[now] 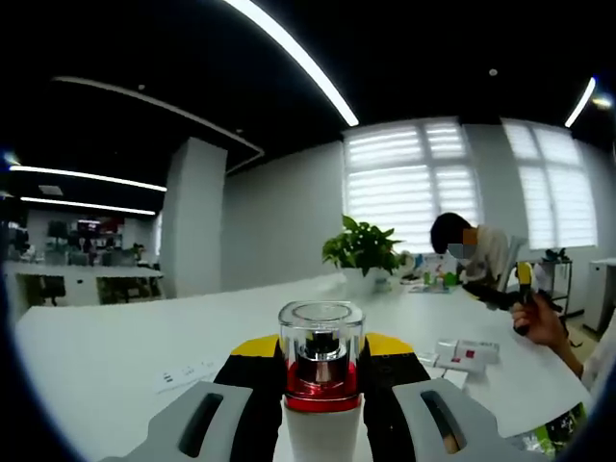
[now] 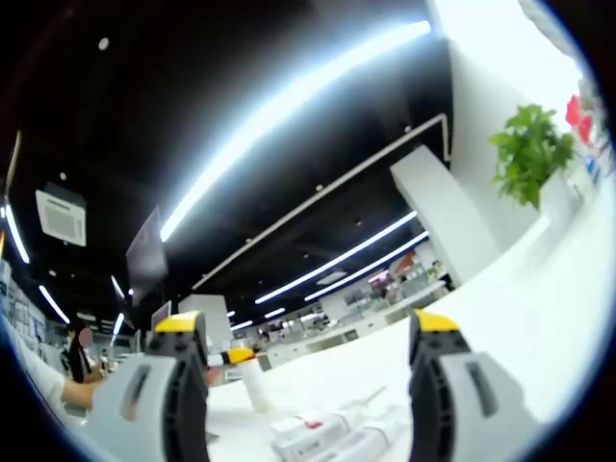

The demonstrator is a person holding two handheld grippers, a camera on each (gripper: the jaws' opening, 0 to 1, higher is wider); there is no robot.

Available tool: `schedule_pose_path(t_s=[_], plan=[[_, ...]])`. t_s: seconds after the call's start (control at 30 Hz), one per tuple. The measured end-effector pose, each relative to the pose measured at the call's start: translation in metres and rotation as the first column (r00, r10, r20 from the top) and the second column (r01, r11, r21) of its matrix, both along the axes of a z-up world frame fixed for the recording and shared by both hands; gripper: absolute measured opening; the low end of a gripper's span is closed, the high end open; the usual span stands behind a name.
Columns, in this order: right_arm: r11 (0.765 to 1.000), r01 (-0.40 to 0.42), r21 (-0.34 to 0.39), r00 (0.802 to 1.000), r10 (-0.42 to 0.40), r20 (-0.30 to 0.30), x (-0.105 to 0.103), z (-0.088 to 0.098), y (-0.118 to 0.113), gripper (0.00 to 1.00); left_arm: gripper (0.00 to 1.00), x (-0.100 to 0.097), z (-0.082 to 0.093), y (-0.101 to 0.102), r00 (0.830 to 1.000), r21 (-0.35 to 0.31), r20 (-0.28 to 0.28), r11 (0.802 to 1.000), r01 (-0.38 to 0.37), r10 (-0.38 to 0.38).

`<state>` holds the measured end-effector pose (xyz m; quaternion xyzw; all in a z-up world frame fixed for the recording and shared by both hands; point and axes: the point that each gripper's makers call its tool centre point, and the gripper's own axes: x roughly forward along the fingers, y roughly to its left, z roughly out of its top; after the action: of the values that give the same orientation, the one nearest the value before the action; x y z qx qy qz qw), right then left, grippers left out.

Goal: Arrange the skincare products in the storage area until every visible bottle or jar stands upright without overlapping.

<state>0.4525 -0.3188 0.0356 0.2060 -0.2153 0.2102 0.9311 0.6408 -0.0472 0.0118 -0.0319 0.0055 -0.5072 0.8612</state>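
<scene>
A white skincare bottle [image 1: 322, 423] with a red collar and a clear square cap stands upright between the jaws of my left gripper [image 1: 322, 344], which is shut on it just above the white table [image 1: 115, 346]. In the right gripper view the same bottle [image 2: 256, 387] is small and far off, with the left gripper's yellow tip [image 2: 231, 357] against it. My right gripper [image 2: 306, 323] is tilted up toward the ceiling, open, with nothing between its jaws. It also shows at the right of the left gripper view, the right gripper [image 1: 525, 281] held in a hand [image 1: 541, 320].
White boxes with red marks [image 1: 468, 353] lie on the table to the right, seen again as boxes [image 2: 313, 430] low in the right gripper view. Small cards [image 1: 185, 374] lie left. A potted plant [image 1: 363, 250] and a seated person [image 1: 467, 252] are at the table's far side.
</scene>
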Motion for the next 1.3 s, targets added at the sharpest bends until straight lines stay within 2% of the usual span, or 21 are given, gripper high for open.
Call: schedule_pose_path(t_s=[0.57, 0.97, 1.3], plan=[[1.0, -0.003, -0.004, 1.0, 0.003, -0.002, -0.001, -0.001, 0.002, 0.87, 0.3, -0.022, 0.0, -0.006, 0.997, -0.002, -0.003, 0.997, 0.074, -0.074], [1.0, -0.009, -0.008, 1.0, 0.009, -0.001, 0.0, 0.0, 0.001, 0.86, 0.3, -0.053, 0.0, -0.029, 0.982, 0.013, -0.011, 0.982, 0.189, -0.189], [1.0, -0.014, -0.008, 1.0, 0.014, -0.004, 0.001, -0.001, 0.001, 0.86, 0.3, -0.073, -0.001, -0.04, 0.971, 0.007, -0.008, 0.971, 0.239, -0.239]])
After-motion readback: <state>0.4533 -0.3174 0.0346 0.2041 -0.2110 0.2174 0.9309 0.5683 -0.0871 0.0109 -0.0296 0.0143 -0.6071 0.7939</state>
